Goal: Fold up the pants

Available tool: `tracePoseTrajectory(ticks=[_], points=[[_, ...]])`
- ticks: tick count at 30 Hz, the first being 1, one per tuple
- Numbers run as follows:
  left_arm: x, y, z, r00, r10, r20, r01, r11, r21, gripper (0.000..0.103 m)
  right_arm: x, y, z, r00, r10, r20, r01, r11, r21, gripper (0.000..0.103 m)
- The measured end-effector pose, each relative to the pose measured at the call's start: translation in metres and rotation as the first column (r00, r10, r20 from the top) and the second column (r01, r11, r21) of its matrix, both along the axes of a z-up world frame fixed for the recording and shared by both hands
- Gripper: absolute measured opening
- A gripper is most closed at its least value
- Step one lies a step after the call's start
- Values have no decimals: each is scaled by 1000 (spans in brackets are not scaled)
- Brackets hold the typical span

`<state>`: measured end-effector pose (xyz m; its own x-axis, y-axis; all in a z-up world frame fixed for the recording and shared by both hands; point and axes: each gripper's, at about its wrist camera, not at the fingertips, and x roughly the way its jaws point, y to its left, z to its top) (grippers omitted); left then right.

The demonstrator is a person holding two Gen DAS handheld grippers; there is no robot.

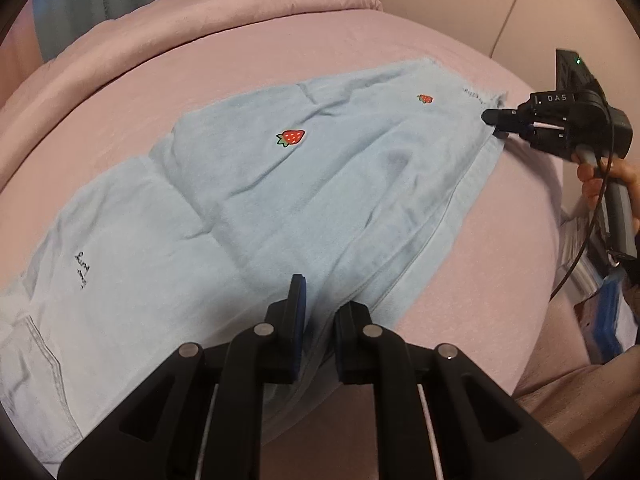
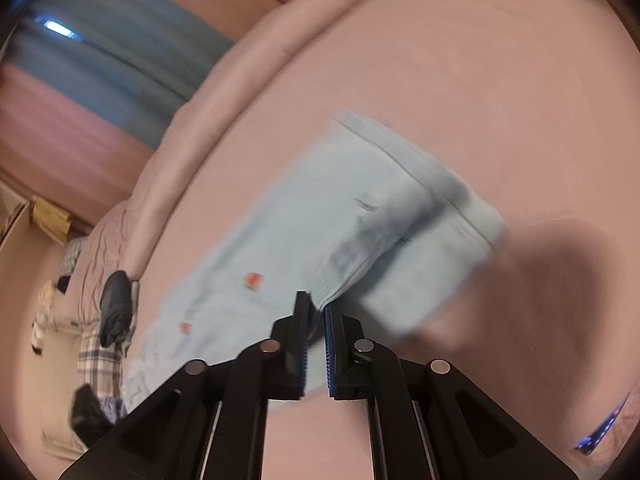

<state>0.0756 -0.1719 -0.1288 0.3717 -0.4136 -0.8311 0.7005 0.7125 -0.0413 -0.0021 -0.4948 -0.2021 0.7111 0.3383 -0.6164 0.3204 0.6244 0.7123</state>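
The pants (image 1: 248,184) are spread flat on the bed (image 1: 320,40), running from eight o'clock to two o'clock in the left wrist view; the left gripper (image 1: 318,312) is closed on a pinch of cloth at the near edge, and the right gripper (image 2: 316,312) is closed on the hem end at three o'clock (seen there from the left wrist, its jaws nearly together). The right wrist view is smeared, so the depth of that bite cannot be told. Only one layer may have been caught at either end; the lower layer would then be left behind and the fold skewed. A thin pinch could also be pulled free if the cloth is lifted fast, or dragged against the bedding and bunched.
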Motion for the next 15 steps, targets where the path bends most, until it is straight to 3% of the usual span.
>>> tracePoseTrajectory(ticks=[2,4,7,9,10,11,15], points=[[-1,-2,1,1000,-6,14,5,1000,24,12,-10,-9,1,998,-40,40,36,994,100,18],[-1,-5,1,1000,-11,23,10,999,37,12,-12,-17,6,994,-87,72,79,991,109,36],[-2,-7,0,999,-22,31,21,998,51,7,-2,-15,3,989,-136,53,132,988,81,40],[-5,-9,2,999,-32,43,30,998,57,6,5,-22,2,988,-151,23,149,986,71,38],[-6,-3,3,998,-36,43,34,998,52,4,10,-22,4,989,-148,10,147,988,46,29],[-7,-2,4,998,-39,42,38,998,42,4,15,-19,8,990,-143,-2,143,990,12,12],[-16,5,11,996,-64,57,63,998,11,4,7,-24,24,991,-131,12,131,990,-45,6]])
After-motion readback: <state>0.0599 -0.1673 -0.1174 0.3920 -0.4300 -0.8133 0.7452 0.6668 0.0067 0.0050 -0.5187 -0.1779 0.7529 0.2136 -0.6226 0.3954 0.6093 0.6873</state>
